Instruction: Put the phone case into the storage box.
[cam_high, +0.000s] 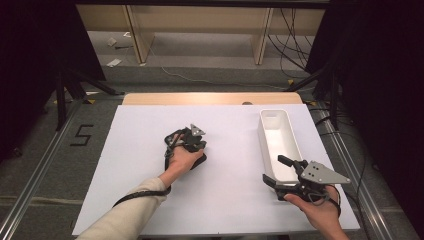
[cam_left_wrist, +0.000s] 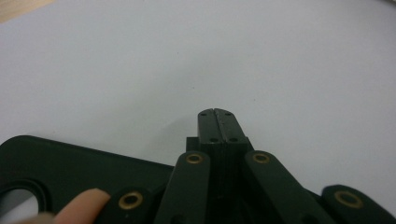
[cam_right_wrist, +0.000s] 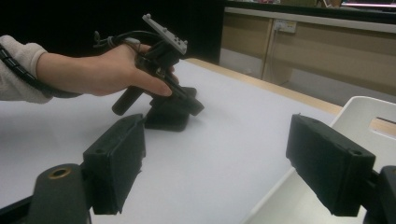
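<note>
White tray (cam_high: 280, 137) along table (cam_high: 150, 150) right edge, left side bare.

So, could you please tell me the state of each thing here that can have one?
Left hand-held gripper: jaws shut, nothing between them, low over the table.
Right hand-held gripper: jaws open, nothing between them.
White bin: upright, nothing seen inside.
Table: covered with a white sheet.
</note>
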